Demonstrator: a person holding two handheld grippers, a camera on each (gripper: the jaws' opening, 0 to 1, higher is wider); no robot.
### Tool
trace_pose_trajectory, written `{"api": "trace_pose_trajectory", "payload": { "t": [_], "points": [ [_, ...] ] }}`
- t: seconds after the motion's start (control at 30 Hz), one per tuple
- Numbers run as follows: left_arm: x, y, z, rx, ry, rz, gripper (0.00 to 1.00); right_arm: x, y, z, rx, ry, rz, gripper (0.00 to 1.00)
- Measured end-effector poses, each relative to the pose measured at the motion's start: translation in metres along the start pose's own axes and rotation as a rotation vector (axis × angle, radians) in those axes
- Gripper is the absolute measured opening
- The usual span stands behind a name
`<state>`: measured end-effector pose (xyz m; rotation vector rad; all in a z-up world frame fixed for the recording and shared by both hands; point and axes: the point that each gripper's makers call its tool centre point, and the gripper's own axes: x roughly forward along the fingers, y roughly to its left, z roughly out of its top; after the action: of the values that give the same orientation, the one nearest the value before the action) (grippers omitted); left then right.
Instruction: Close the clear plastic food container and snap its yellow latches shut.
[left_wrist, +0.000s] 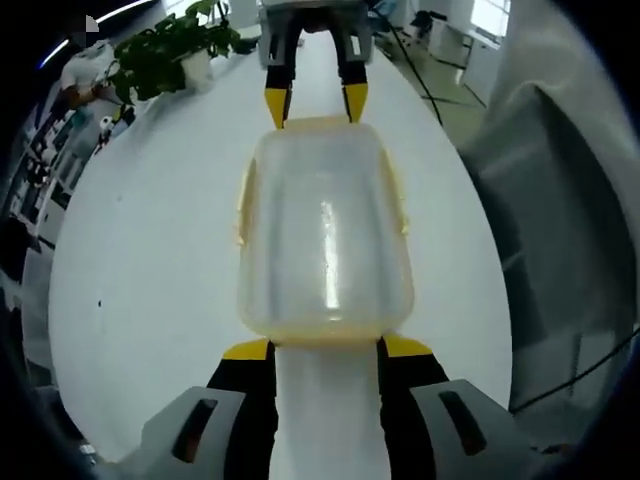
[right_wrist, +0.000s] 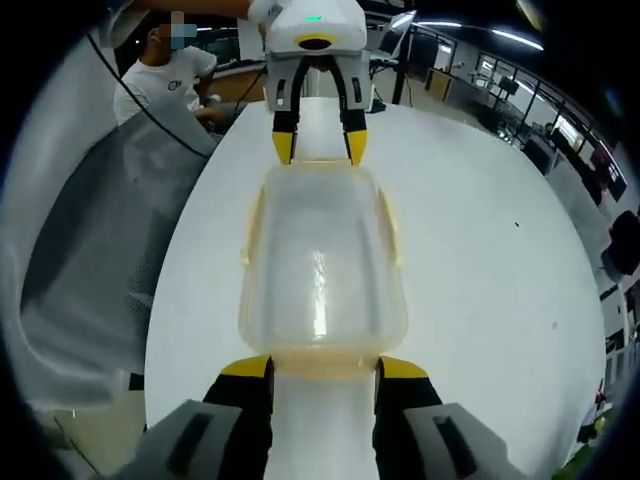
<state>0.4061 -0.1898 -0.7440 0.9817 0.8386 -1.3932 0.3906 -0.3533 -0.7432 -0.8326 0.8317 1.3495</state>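
The clear plastic container (left_wrist: 325, 235) lies on the white table (left_wrist: 150, 260), between the two grippers, which face each other from its opposite ends. In the left gripper view, the left gripper (left_wrist: 325, 348) has its yellow-tipped jaws spread apart at the container's near end, and the right gripper (left_wrist: 315, 102) stands at the far end with its jaws apart too. A potted plant (left_wrist: 170, 50) stands on the table's far corner there. The right gripper view instead shows a seated person in a white shirt (right_wrist: 165, 75) beyond the table, and a green light on the left gripper's body.

The container's lid looks to be down on the box, its yellow rim and side latches (right_wrist: 249, 235) showing through the frosted plastic; whether the latches are snapped I cannot tell. No lettering on the container or grippers can be read.
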Motion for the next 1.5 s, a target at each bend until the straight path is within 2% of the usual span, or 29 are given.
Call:
{"api": "trace_pose_trajectory", "payload": {
  "t": [0.17,0.37,0.47,0.57,0.67,0.73,0.83,1.0,1.13,1.23,1.27,1.33,1.4,1.47,1.5],
  "points": [
    [-0.004,-0.001,-0.008,0.003,0.028,-0.005,0.35,-0.003,0.0,-0.01,-0.021,0.047,-0.004,0.38],
    [-0.011,0.0,-0.018,-0.043,0.021,0.004,0.4,-0.01,-0.002,-0.011,0.019,0.025,-0.013,0.38],
    [-0.014,0.0,-0.017,-0.081,0.003,0.009,0.42,-0.016,-0.004,-0.005,0.09,-0.02,-0.024,0.36],
    [-0.017,0.004,-0.009,-0.171,-0.051,0.019,0.42,-0.022,-0.006,0.002,0.183,-0.074,-0.039,0.36],
    [-0.019,0.005,-0.006,-0.194,-0.067,0.02,0.42,-0.024,-0.011,0.002,0.235,-0.089,-0.066,0.35],
    [-0.019,0.005,-0.003,-0.221,-0.085,0.02,0.42,-0.025,-0.012,0.004,0.306,-0.11,-0.08,0.36],
    [-0.019,0.003,0.002,-0.319,-0.122,0.01,0.43,-0.026,-0.014,0.007,0.4,-0.138,-0.101,0.35],
    [-0.019,0.005,0.005,-0.415,-0.158,0.024,0.42,-0.028,-0.015,0.014,0.542,-0.182,-0.123,0.34],
    [-0.019,0.006,0.009,-0.59,-0.205,0.013,0.43,-0.028,-0.017,0.017,0.685,-0.205,-0.144,0.34],
    [-0.017,0.005,0.011,-0.657,-0.221,0.009,0.44,-0.025,-0.013,0.016,0.717,-0.185,-0.146,0.34],
    [-0.016,0.004,0.01,-0.711,-0.22,0.007,0.45,-0.024,-0.011,0.017,0.72,-0.183,-0.147,0.34],
    [-0.014,0.006,0.011,-0.735,-0.232,0.02,0.45,-0.022,-0.01,0.017,0.748,-0.175,-0.156,0.39],
    [-0.012,0.006,0.009,-0.793,-0.224,0.031,0.44,-0.019,-0.009,0.017,0.795,-0.171,-0.157,0.43],
    [-0.01,0.007,0.01,-0.844,-0.242,0.039,0.44,-0.017,-0.007,0.017,0.821,-0.169,-0.153,0.42],
    [-0.008,0.006,0.008,-0.896,-0.231,0.043,0.43,-0.015,-0.007,0.017,0.84,-0.168,-0.157,0.42]
  ]
}}
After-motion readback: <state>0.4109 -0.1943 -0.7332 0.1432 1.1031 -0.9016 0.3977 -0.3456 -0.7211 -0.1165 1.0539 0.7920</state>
